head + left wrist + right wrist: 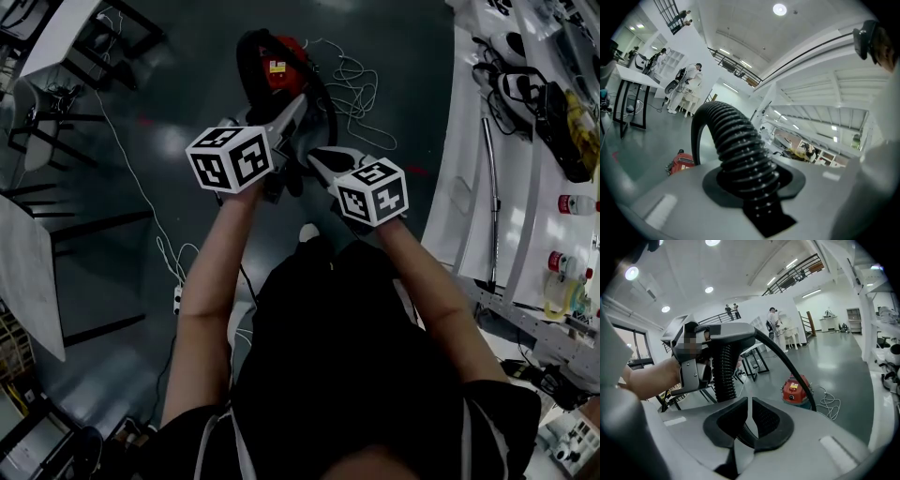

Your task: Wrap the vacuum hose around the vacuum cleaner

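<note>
**Hose lifted, not wrapped yet**

Left gripper (752,183) jaws are clamped on the ribbed hose (736,136). Right gripper (749,423) jaws are nearly together; the hose passes just behind them, no clear pinch. Vacuum cleaner (797,391) sits on the floor (187,112), well ahead of both grippers.

Risk: with only one firm grip, the hose slips or a tug tips the vacuum cleaner.

Both forearms are extended, grippers side by side, tilted down toward it.

The red vacuum cleaner (277,71) was seen standing upright on the dark grey floor, with a pale cord strewn beside it. The black ribbed vacuum hose (740,150) was held raised off the floor, arched over and dropping back towards the cleaner.
</note>
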A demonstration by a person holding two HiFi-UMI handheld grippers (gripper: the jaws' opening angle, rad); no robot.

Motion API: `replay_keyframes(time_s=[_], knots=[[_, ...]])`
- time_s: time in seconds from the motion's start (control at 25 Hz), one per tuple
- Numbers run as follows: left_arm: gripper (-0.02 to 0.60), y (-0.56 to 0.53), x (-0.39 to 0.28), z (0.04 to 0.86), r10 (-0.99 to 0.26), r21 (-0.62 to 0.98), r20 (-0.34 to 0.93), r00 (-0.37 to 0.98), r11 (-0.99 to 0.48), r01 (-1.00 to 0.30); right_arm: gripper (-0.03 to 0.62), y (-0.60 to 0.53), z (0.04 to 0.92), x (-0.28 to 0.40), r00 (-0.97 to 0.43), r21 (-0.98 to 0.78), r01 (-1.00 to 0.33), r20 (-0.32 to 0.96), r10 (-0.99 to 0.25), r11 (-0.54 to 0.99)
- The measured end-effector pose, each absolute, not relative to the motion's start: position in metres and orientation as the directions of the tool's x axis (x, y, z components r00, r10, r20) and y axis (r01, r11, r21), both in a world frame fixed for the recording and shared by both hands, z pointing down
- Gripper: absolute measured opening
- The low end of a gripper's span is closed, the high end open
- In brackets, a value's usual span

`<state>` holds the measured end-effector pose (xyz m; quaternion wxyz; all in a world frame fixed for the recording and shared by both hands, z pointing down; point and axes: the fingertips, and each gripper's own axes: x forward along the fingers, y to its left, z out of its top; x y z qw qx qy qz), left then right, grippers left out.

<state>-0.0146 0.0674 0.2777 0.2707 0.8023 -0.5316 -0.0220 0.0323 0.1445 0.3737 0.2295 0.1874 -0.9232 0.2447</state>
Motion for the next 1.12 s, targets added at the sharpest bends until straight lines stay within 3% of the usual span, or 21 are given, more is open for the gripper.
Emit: replay_keyframes(time_s=[0.36, 0.56, 0.88, 1.0, 1.12], knots=[[0.127, 0.037, -0.043, 0.290, -0.871, 0.463, 0.257, 0.418, -0.268, -0.845, 0.032, 0.119, 0.373, 0.004, -0.835, -0.370, -0.433, 0.509, -0.210, 0.822], [0.126, 0.016, -0.053, 0.294, -0.882, 0.463, 0.264, 0.389, -0.238, -0.854, 0.080, 0.110, 0.376, -0.014, -0.870, -0.408, -0.355, 0.474, -0.138, 0.841], [0.130, -0.023, -0.069, 0.297, -0.863, 0.479, 0.310, 0.399, -0.221, -0.850, 0.083, 0.075, 0.368, -0.032, -0.898, -0.427, -0.237, 0.439, -0.029, 0.873], [0.130, -0.035, -0.071, 0.304, -0.845, 0.483, 0.343, 0.410, -0.215, -0.849, 0.160, 0.070, 0.361, -0.039, -0.914, -0.455, -0.168, 0.405, 0.035, 0.874], [0.129, -0.045, -0.067, 0.307, -0.843, 0.482, 0.352, 0.407, -0.210, -0.851, 0.173, 0.063, 0.363, -0.047, -0.904, -0.436, -0.125, 0.420, 0.079, 0.891]])
